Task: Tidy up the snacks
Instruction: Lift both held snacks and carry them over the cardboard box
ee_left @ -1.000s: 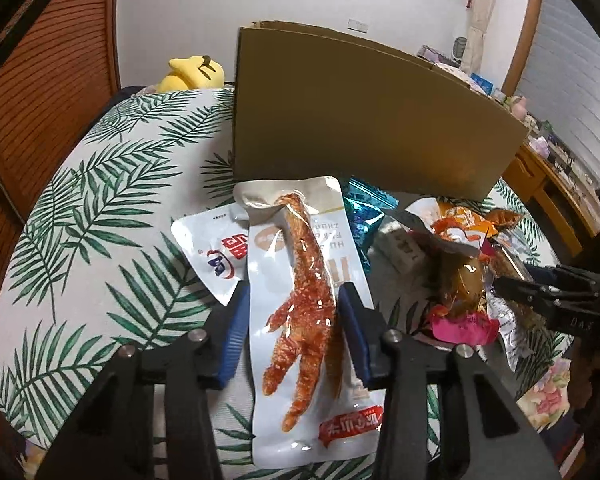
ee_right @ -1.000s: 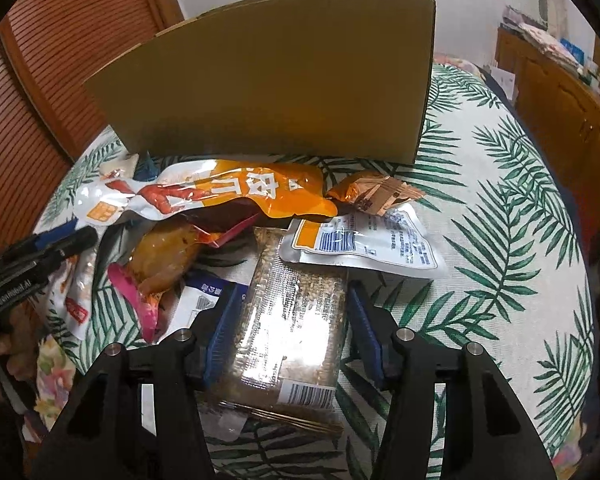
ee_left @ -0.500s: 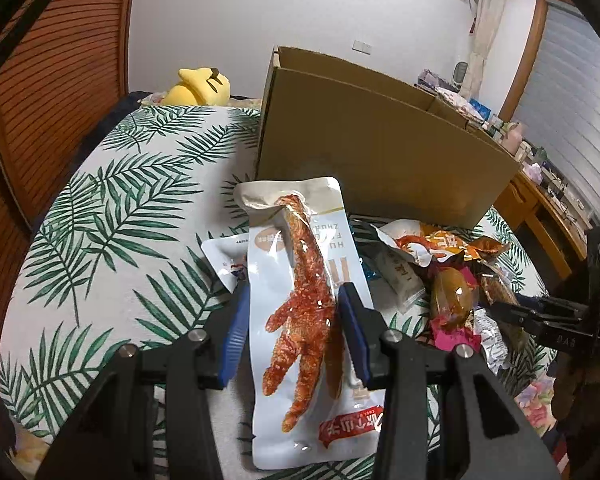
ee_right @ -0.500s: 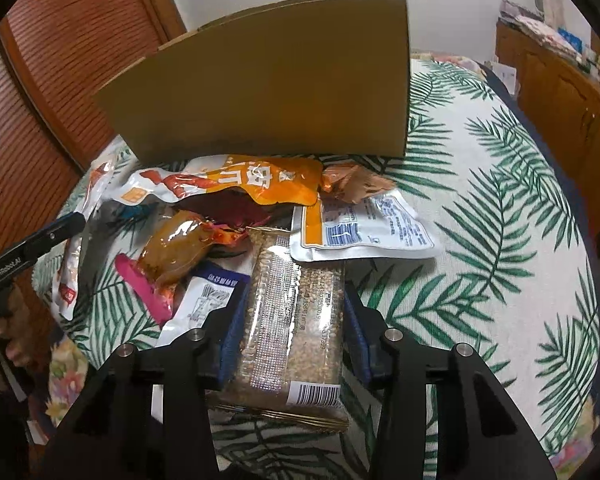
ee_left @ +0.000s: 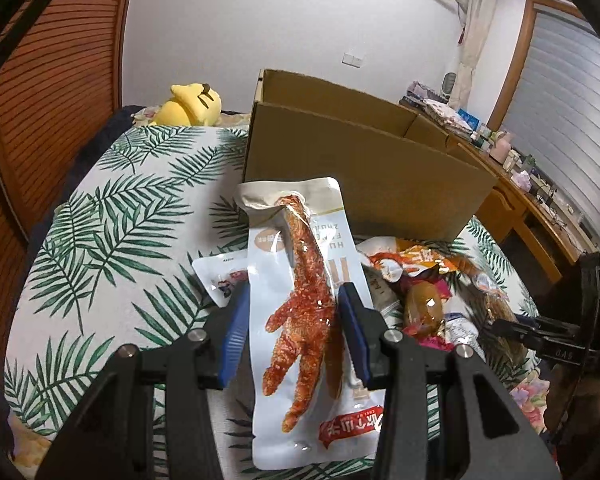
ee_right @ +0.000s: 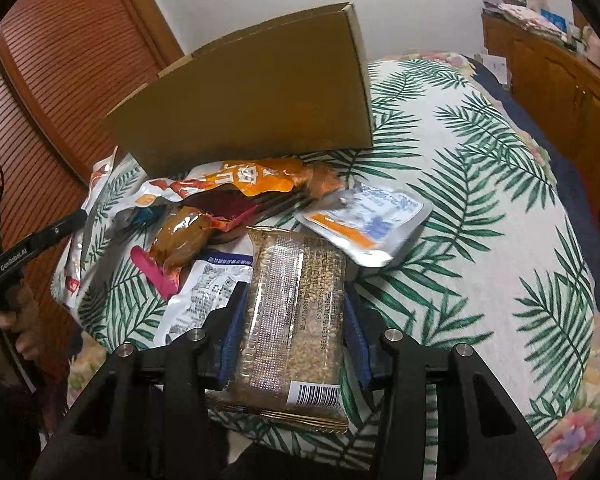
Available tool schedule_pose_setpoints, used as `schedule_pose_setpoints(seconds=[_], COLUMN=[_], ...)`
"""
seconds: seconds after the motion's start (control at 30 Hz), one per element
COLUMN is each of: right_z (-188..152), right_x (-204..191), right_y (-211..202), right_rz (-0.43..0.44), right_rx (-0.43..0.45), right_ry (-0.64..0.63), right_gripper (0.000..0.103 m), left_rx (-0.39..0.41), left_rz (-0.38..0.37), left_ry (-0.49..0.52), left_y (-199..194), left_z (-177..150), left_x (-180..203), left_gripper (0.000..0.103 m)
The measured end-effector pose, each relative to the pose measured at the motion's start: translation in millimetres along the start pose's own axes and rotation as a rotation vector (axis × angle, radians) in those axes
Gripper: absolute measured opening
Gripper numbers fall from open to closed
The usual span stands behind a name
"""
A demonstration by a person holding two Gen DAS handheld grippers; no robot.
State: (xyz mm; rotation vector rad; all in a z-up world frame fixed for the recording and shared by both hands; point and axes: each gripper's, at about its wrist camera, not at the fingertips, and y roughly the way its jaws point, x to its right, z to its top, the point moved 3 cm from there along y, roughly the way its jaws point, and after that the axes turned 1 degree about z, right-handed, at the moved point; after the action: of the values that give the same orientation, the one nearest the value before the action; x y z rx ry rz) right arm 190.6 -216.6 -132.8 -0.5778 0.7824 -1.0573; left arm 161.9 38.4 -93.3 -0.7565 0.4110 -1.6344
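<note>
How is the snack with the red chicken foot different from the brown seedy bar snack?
The white plastic packet with the red chicken foot is long and mostly white, while the clear-wrapped brown seed bar is blocky and see-through. The packet's foot is one big red piece; the bar is many tiny grains. The bar shows a barcode; the packet shows a red label. Both are sealed, and each is held in a claw: left claw, right claw.

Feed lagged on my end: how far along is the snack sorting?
Nothing visibly packed yet; the cardboard box interior is hidden. In hand: left tongs grip the chicken-foot pack, right tongs grip the sesame bar. Left: the orange packet, silver pouch and other snacks lie before the box.
</note>
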Motion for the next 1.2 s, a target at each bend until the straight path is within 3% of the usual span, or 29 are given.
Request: schedule_pose_setpoints(seconds=[0.67,1.0,1.2], right_z=[43,71,91], right_x=[-35,-45,-42], right_y=[-26,-37,-33], right_rz=[0.039,0.037,0.054], right_rx=[0.088,0.138,0.155], right_ry=[-0.094,-0.142,-0.157], right_gripper=[0.045,0.045,0.045], left_rx=[0.097,0.137,0.134], left_rz=[-0.031,-0.02,-0.047], left_ry=[0.039,0.115,0.104], left_y=[-33,-25,-8], left_z=[44,86,113], left_x=[27,39,36], left_gripper=[0.043,0.043,0.043])
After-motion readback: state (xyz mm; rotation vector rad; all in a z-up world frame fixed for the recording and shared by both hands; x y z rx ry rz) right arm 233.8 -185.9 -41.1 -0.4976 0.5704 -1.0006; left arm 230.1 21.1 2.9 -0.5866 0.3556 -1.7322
